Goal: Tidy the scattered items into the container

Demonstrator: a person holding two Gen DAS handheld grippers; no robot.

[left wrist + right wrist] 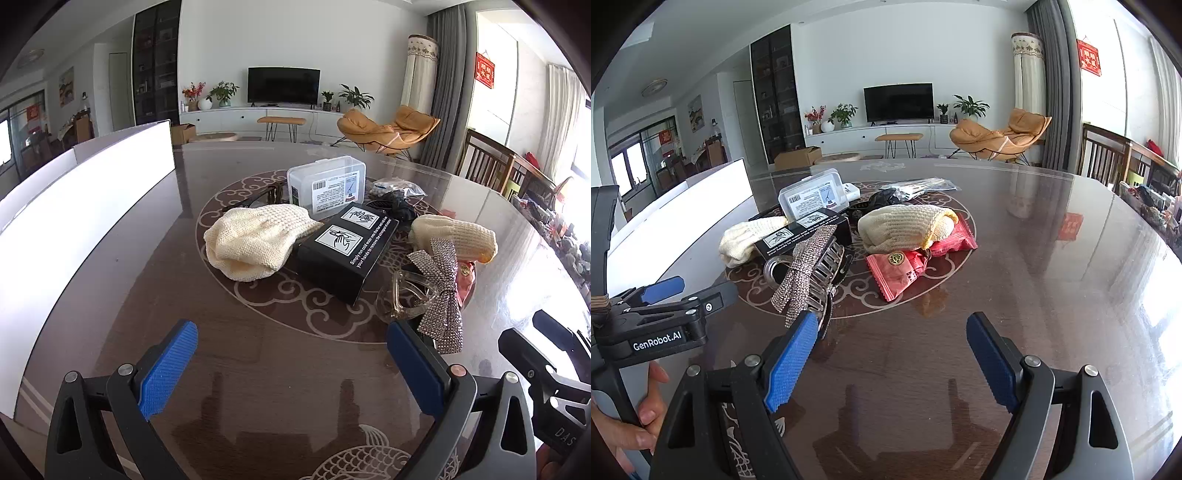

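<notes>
Left hand-held gripper [291, 365] spread wide over bare table [258, 369], right hand-held gripper [892, 363] likewise apart, rhinestone bow [803, 273] beside it

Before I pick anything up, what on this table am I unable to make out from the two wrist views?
- White container: its inside, in both views; only the outer wall faces the cameras.
- Clear plastic box: contents, hidden by its label and the black box in front.
- Dark items behind the black box: too small and overlapped to identify.
- Red snack packets: in the left wrist view mostly hidden by the rhinestone bow clip.

Black box [345, 251], red wrappers [916, 258]
</notes>
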